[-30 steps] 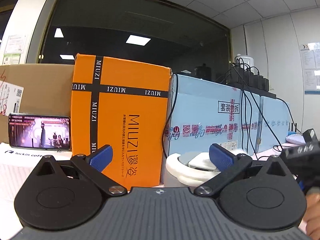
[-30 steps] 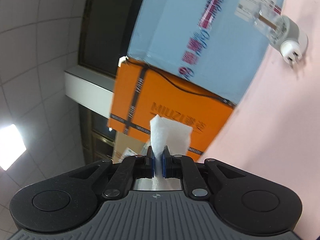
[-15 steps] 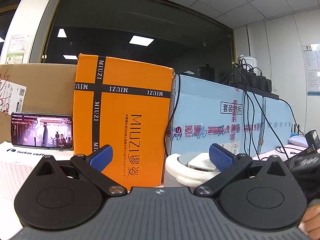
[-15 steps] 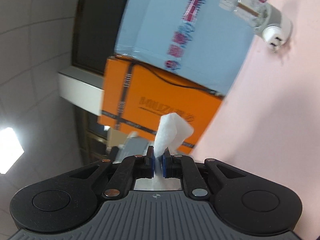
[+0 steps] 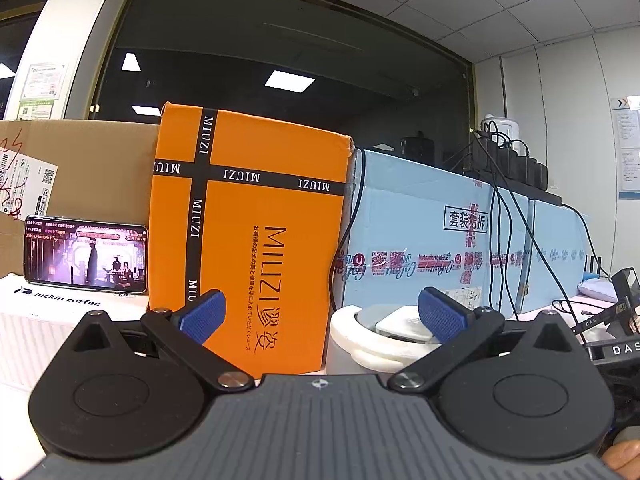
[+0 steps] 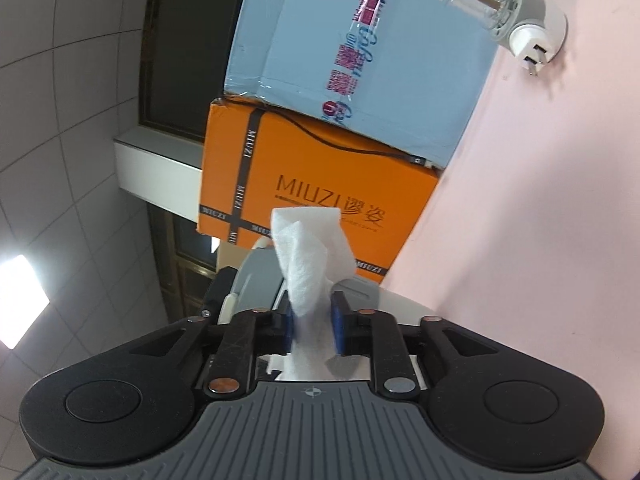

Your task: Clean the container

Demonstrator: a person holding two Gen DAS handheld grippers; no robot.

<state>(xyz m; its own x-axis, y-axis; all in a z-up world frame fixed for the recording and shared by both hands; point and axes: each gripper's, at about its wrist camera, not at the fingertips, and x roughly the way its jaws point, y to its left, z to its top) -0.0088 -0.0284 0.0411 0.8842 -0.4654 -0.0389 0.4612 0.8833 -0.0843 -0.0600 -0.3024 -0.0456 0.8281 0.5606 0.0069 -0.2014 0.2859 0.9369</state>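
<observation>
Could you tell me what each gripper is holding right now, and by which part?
The right gripper, jaws opening, has a folded white wipe between its pads near the lower end. The left gripper is open, holding nothing.

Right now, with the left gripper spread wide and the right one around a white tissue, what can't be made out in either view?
- White round container, left wrist view: body hidden by gripper housing; inside covered by lid.
- White tissue, right wrist view: lower end hidden behind right gripper, whose jaws are opening.
- Clear plastic part with white base: top cut off by frame edge.

Bright ceiling panels [image 5: 289, 80], fisheye-bent edges, perhaps slightly soft
</observation>
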